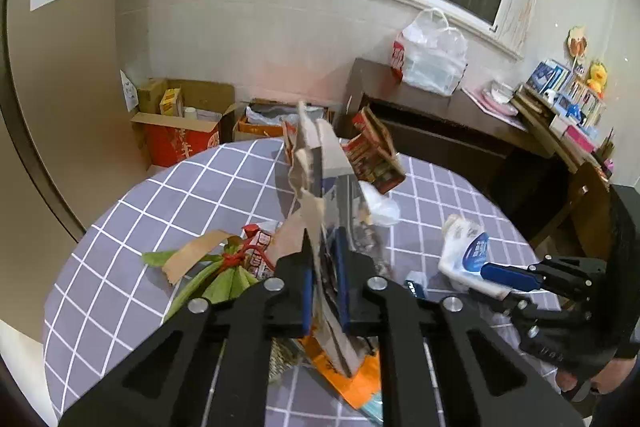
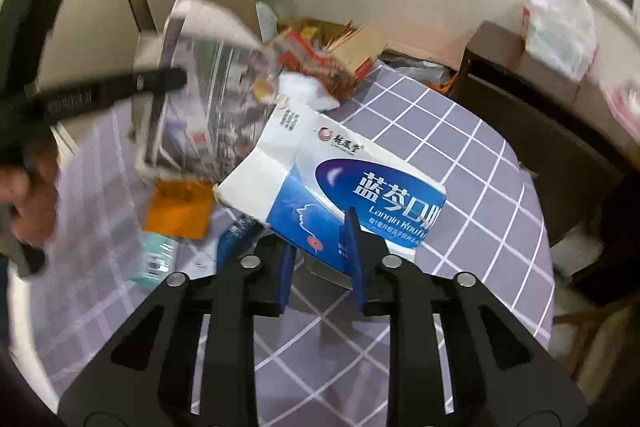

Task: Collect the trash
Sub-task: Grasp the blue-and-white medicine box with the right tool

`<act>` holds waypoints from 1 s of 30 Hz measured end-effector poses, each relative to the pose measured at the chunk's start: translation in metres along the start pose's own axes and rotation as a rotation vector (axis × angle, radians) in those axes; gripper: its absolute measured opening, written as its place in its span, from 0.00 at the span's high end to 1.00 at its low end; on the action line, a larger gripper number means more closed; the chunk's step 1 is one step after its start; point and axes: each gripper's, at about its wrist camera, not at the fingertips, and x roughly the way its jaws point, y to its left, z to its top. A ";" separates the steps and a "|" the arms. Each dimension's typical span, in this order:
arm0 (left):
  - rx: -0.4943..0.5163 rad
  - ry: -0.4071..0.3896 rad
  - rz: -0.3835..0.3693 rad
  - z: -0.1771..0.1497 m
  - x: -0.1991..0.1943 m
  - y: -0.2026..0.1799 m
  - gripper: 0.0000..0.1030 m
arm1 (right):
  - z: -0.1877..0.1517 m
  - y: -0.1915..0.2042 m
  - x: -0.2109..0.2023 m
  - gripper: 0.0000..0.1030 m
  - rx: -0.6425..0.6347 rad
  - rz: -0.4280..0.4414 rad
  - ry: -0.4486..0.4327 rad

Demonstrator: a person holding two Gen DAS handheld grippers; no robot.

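My left gripper (image 1: 324, 251) is shut on a torn flattened cardboard box (image 1: 320, 163) and holds it upright above the round table (image 1: 132, 211). The same box (image 2: 212, 99) shows blurred in the right wrist view, with the left gripper (image 2: 120, 87) on it. My right gripper (image 2: 320, 227) is shut on a white and blue medicine box (image 2: 340, 179), lifted over the table. In the left wrist view this box (image 1: 464, 247) and the right gripper (image 1: 492, 277) are at the right.
On the checked tablecloth lie a leafy vegetable bundle (image 1: 216, 275), a brown paper strip (image 1: 192, 255), a red snack carton (image 1: 376, 151), a crumpled white wrapper (image 1: 380, 207) and an orange packet (image 1: 352, 375). Open cardboard boxes (image 1: 180, 123) stand on the floor behind. A dark cabinet (image 1: 440, 123) carries a plastic bag (image 1: 432, 55).
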 end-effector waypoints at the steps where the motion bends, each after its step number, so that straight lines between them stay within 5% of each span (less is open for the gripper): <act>1: 0.003 -0.011 0.002 0.001 -0.005 -0.004 0.93 | 0.000 -0.004 -0.005 0.83 0.019 0.010 -0.011; 13: 0.039 -0.083 -0.002 -0.005 -0.049 -0.046 0.97 | -0.019 -0.051 -0.062 0.92 0.246 0.127 -0.095; 30: 0.131 -0.135 -0.077 -0.005 -0.081 -0.121 0.97 | -0.043 -0.096 -0.119 0.94 0.355 0.165 -0.207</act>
